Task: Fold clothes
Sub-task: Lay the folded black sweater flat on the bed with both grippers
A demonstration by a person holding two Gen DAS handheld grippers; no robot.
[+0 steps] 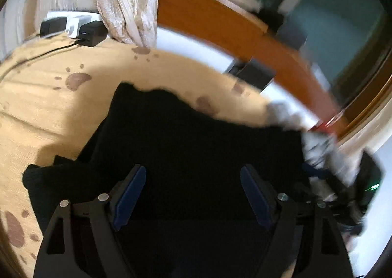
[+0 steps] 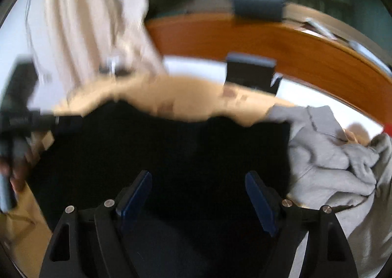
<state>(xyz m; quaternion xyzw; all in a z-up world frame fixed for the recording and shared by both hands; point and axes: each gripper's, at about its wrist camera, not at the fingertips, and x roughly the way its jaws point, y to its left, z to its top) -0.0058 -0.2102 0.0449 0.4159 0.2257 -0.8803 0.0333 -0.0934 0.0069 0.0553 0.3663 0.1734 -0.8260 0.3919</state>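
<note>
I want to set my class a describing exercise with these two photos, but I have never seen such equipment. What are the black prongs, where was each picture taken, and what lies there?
A person holds a two-fingered gripping tool in each hand; a camera on each looks along its fingers. One picture is from the left tool, the other from the right tool. Both are open and hold nothing. Beneath them a black garment lies on a tan paw-print cover. A crumpled grey garment lies to its right. The pictures are blurred.
</note>
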